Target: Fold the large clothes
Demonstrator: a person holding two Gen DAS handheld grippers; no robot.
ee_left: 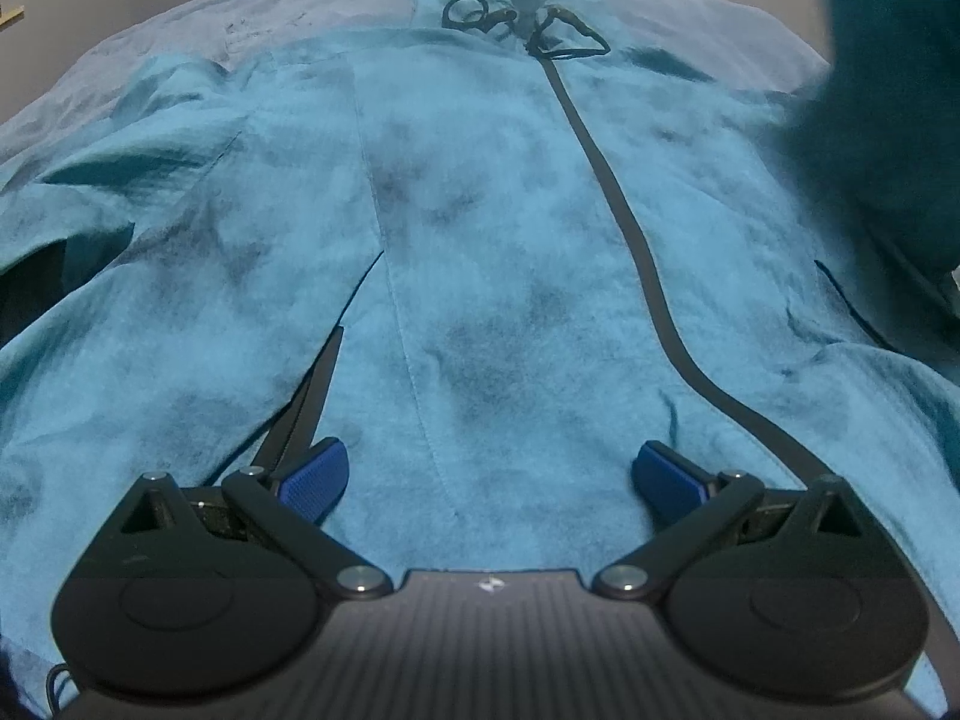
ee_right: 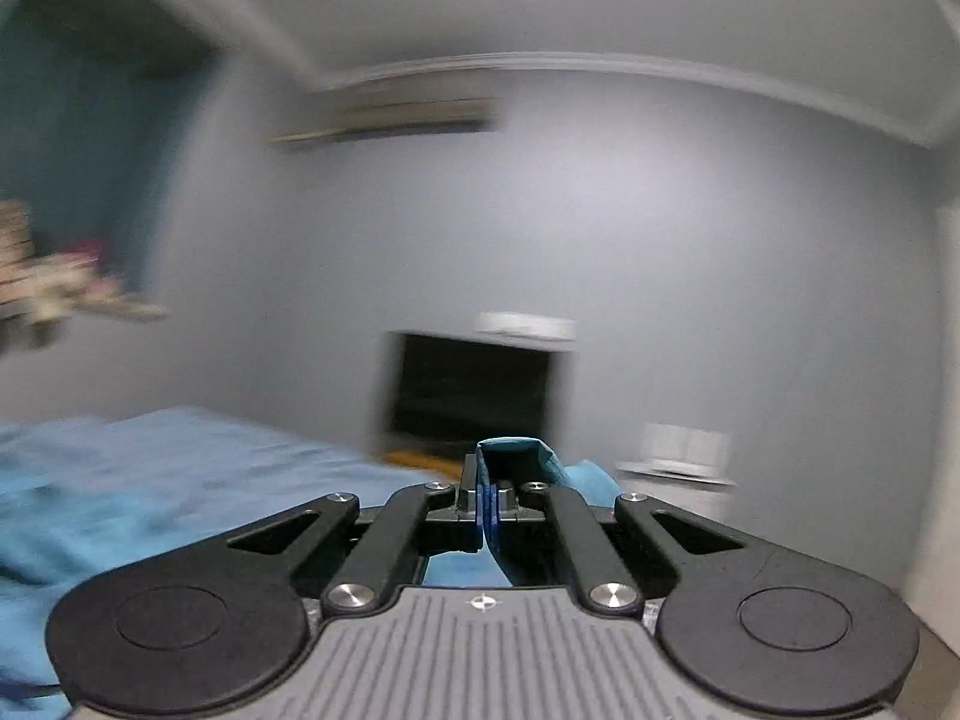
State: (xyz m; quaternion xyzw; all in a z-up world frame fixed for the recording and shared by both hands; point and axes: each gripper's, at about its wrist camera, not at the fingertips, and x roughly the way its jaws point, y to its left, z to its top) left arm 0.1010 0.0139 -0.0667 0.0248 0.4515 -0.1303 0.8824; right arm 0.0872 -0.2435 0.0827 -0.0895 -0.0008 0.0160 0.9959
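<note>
A large teal fleece garment [ee_left: 480, 252] is seen spread flat over a pale blue bed sheet [ee_left: 690, 18], filling most of the left wrist view. A dark zipper strip [ee_left: 600, 162] is shown running from the near edge up to the far end, where dark drawcords [ee_left: 480, 15] lie coiled around a pale toggle. The left gripper [ee_left: 489, 474] is held tilted down over the near part of the garment with its blue pads [ee_left: 315, 477] spread wide, nothing caught between them; the fleece lies beneath the gap. A dark teal mass [ee_left: 888, 90] is seen raised at the right edge of that view, probably a lifted part of the same garment. In the right wrist view, heavily blurred, the right gripper [ee_right: 489, 510] is pointed level toward a grey wall [ee_right: 660, 210], its pads pressed together on a fold of teal fabric [ee_right: 516, 456] that stands up above the fingertips. A dark screen [ee_right: 474, 390] is shown against the wall
</note>
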